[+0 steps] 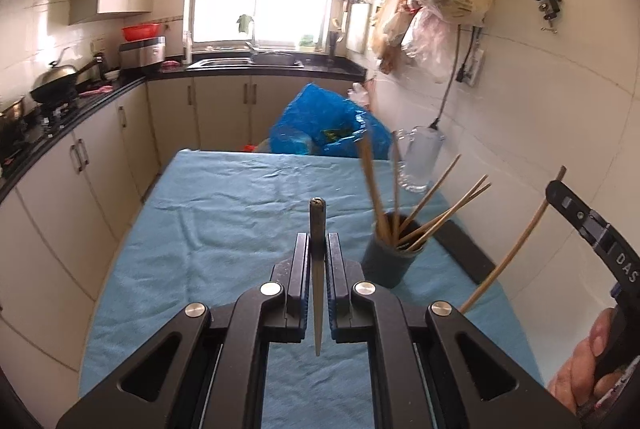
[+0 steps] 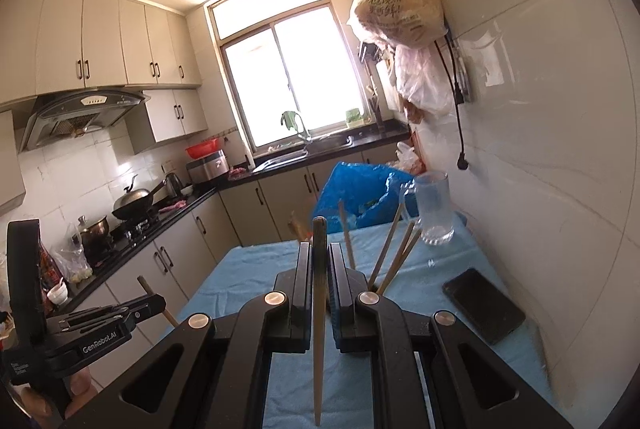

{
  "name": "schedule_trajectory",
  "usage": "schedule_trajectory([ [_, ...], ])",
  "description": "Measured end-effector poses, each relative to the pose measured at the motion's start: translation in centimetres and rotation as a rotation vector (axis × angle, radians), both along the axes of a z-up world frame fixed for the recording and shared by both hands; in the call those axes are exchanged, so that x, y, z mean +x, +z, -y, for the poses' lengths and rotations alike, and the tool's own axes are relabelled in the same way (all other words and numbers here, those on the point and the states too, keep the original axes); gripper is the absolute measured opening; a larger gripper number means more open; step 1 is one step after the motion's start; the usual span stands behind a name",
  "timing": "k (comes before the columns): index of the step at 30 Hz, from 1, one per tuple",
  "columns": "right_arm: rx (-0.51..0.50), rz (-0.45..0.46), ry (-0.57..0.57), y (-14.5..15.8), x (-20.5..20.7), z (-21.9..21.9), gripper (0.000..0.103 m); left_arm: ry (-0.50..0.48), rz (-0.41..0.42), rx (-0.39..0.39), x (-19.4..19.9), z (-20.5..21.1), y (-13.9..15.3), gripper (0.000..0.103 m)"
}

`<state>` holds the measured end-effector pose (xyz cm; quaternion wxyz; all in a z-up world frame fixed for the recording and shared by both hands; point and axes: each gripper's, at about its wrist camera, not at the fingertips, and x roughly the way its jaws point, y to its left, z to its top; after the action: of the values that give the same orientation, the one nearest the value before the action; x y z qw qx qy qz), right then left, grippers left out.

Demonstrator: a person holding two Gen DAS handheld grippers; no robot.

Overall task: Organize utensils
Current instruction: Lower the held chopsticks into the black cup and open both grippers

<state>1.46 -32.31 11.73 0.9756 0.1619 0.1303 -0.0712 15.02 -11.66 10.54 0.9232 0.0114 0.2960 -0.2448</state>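
Observation:
My left gripper [image 1: 318, 239] is shut on a wooden chopstick [image 1: 318, 293] that stands upright between its pads, above the blue tablecloth [image 1: 224, 213]. Just right of it is a dark cup [image 1: 386, 263] with several chopsticks [image 1: 436, 217] fanning out of it. My right gripper [image 2: 320, 249] is likewise shut on an upright chopstick [image 2: 319, 341]. It hides the cup in the right wrist view, where only the chopsticks [image 2: 390, 249] of the cup show. Each gripper appears in the other's view, the right gripper [image 1: 558, 191] with its chopstick [image 1: 512, 245] and the left gripper [image 2: 158, 303].
A glass mug [image 1: 420, 161] stands at the table's far right by the tiled wall, with a blue plastic bag [image 1: 328, 121] behind the table. A black phone [image 2: 484, 305] lies on the cloth near the wall. Kitchen counters and a stove [image 2: 132, 205] run along the left.

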Motion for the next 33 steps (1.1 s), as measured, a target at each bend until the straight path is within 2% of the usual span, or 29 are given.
schedule_trajectory([
  [4,0.010,0.025,-0.029,1.6,0.9,1.8,0.008,-0.039,-0.008,-0.041,1.6,1.6,2.1,0.007],
  [10,0.022,0.061,-0.090,3.9,3.6,4.6,0.008,-0.069,0.029,-0.095,3.9,5.3,5.3,0.007],
  [14,-0.007,0.096,-0.138,5.0,5.2,5.4,0.008,-0.080,0.040,-0.128,5.5,7.6,6.2,0.007],
  [18,-0.067,0.083,-0.170,4.6,7.7,5.3,0.009,-0.074,0.012,-0.119,7.5,9.7,4.9,0.007],
  [24,-0.023,-0.036,-0.126,1.2,11.5,6.1,0.010,-0.059,-0.057,-0.089,10.1,10.7,1.5,0.008],
  [25,-0.011,-0.048,-0.117,0.9,11.7,6.3,0.011,-0.060,-0.064,-0.089,10.3,10.7,1.3,0.014],
  [26,0.002,-0.052,-0.110,0.7,11.6,6.5,0.017,-0.058,-0.071,-0.089,10.5,10.5,1.3,0.021],
  [27,0.012,-0.050,-0.108,0.7,11.4,6.7,0.021,-0.049,-0.069,-0.095,10.5,10.2,1.4,0.039],
  [28,0.015,-0.045,-0.112,0.9,11.2,6.8,0.031,-0.042,-0.061,-0.103,10.4,9.9,1.6,0.048],
  [29,0.019,-0.032,-0.115,1.3,10.6,6.8,0.039,-0.032,-0.044,-0.111,10.1,9.4,2.0,0.049],
  [31,0.024,-0.003,-0.119,2.1,9.5,6.9,0.045,-0.024,-0.017,-0.109,9.2,8.5,2.8,0.052],
  [32,0.021,0.007,-0.124,2.5,8.8,6.7,0.052,-0.019,-0.006,-0.111,8.6,7.9,3.1,0.055],
  [33,0.016,0.017,-0.137,3.1,7.7,6.5,0.055,-0.015,0.008,-0.116,7.8,7.1,3.5,0.063],
])
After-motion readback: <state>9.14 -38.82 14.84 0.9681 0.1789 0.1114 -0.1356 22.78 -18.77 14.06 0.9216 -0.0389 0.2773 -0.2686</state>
